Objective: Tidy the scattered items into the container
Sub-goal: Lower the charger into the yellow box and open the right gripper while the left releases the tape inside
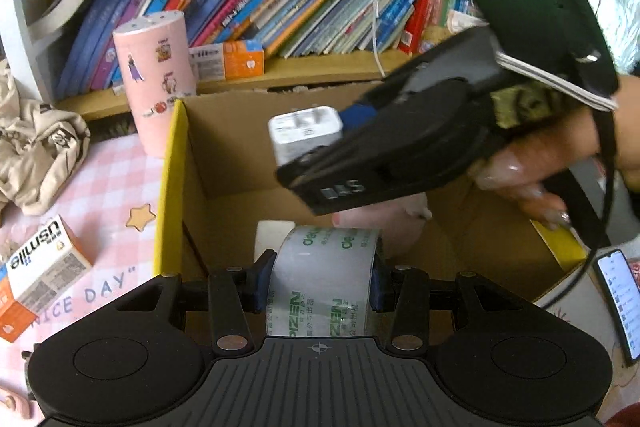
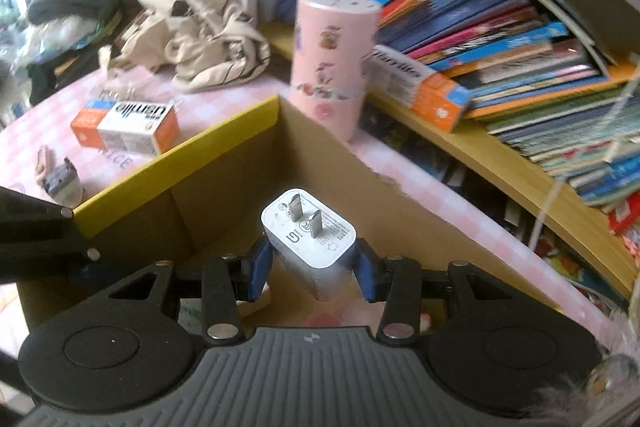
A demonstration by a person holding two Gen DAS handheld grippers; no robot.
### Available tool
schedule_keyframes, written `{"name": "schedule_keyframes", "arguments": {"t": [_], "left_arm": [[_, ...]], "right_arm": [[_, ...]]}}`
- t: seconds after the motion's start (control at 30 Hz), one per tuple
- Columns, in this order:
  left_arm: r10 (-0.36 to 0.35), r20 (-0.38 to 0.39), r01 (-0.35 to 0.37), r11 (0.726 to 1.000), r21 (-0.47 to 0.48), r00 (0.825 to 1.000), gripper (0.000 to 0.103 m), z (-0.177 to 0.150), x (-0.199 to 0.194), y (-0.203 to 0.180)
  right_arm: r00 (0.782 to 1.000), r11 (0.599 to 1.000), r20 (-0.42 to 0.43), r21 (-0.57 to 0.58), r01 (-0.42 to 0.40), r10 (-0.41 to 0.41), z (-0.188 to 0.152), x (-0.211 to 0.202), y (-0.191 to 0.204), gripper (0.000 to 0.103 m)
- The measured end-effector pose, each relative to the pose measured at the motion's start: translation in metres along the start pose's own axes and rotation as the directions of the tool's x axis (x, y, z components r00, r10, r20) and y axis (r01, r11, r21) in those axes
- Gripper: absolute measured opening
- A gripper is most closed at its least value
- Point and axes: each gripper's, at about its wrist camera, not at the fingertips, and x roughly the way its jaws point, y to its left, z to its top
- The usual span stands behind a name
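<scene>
An open cardboard box (image 1: 172,187) with a yellow rim sits on the pink checked table; it also shows in the right wrist view (image 2: 192,151). My left gripper (image 1: 322,277) is shut on a roll of clear tape (image 1: 324,279) with green print, held over the box. My right gripper (image 2: 312,269) is shut on a white charger plug (image 2: 310,239), prongs up, above the box interior. The charger (image 1: 304,133) and right gripper also show in the left wrist view, over the box. A pink item and a white item lie inside the box, partly hidden.
A pink stickered cylinder (image 1: 158,83) stands by the box's far corner. An orange-and-white usmile carton (image 1: 40,271) lies on the table left of the box. A beige cloth (image 1: 36,143) is at the left. A phone (image 1: 620,303) lies at the right. Bookshelves stand behind.
</scene>
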Motion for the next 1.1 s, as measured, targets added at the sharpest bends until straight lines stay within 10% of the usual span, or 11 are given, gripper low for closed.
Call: {"name": "schedule_keyframes", "arguments": {"t": [1.1], "left_arm": [[0.004, -0.045, -0.004, 1.0, 0.004, 0.999, 0.053, 0.0, 0.016, -0.004]], "right_arm": [[0.99, 0.996, -0.112, 0.025, -0.087, 0.089, 0.005, 0.053, -0.015, 0.041]]}}
